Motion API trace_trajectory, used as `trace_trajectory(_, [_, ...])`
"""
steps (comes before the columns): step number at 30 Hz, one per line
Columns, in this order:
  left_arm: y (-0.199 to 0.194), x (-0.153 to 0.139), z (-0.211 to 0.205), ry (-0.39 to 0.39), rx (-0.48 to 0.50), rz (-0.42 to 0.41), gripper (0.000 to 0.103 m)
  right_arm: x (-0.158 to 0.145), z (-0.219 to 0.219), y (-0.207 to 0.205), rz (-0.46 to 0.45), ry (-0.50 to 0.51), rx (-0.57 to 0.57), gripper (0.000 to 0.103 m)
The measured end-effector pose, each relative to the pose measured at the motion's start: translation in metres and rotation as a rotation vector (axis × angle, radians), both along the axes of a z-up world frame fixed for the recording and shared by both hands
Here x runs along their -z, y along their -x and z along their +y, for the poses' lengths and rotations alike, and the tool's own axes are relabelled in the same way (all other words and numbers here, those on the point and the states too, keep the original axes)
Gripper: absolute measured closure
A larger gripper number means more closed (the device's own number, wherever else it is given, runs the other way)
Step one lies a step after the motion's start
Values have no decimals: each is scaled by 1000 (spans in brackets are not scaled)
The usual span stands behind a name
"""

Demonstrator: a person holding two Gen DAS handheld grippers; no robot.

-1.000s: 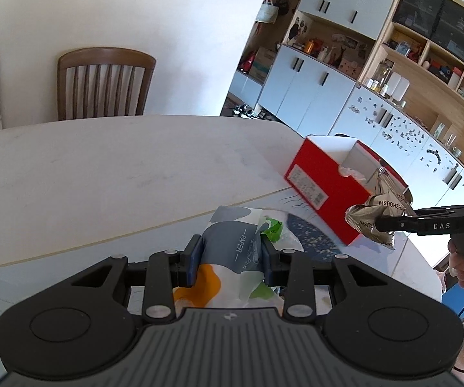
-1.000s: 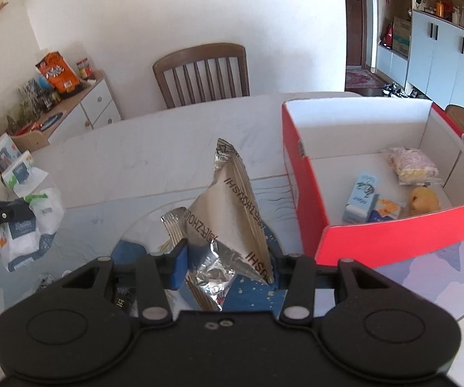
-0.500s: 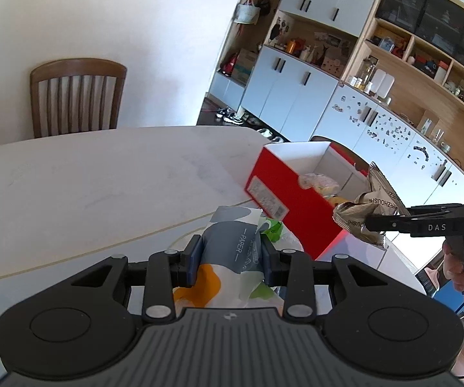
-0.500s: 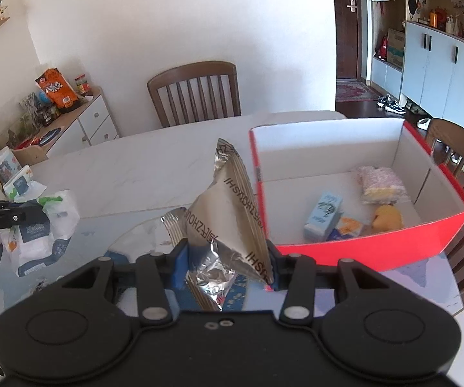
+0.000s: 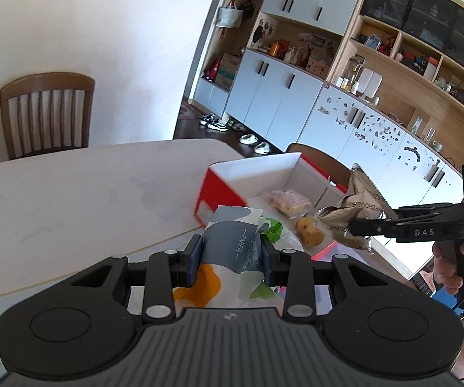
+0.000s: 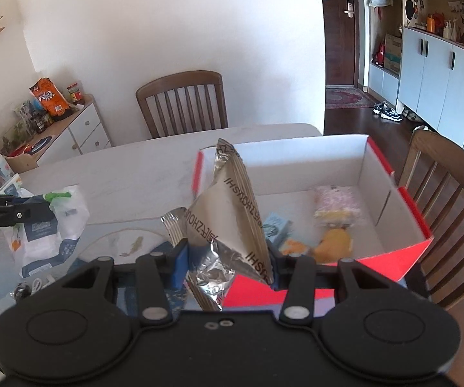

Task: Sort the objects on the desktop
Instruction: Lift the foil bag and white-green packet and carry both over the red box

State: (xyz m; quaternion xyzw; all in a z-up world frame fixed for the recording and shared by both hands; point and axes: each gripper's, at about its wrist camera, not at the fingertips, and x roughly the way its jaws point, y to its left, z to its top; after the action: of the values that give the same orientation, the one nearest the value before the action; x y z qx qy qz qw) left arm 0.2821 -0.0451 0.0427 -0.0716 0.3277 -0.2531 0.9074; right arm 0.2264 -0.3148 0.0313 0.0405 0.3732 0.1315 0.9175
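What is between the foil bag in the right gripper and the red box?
Nothing visible. The foil bag hangs at the near wall of the red box, whose top is open; the snacks inside lie low on its floor.

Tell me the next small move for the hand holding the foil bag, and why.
Probably carry the right gripper a little further forward over the red box, then let go. Its fingers are clamped on the foil bag, which hangs about over the box's near wall, not yet clearly above the open inside where the other snacks lie.
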Motion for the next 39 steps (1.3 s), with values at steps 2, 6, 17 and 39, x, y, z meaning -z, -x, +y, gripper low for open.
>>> trace_trajectory(2, [-5,-2,-16,3,5,-2,69,0,-9,-4,-1,-2,-2,58])
trace_trajectory(6, [-14,-3,-46,-9,13,-8,69,2,-26,-11,0,-11,-4,58])
trace_trajectory(17, [-38,-3,-111,-32,-12,-7,69,7,-62,-30,4,-7,16,58])
trace_trajectory(39, [-101,14,-183,-118,-78,-3,69,28,-91,-82,67,52,-1,58])
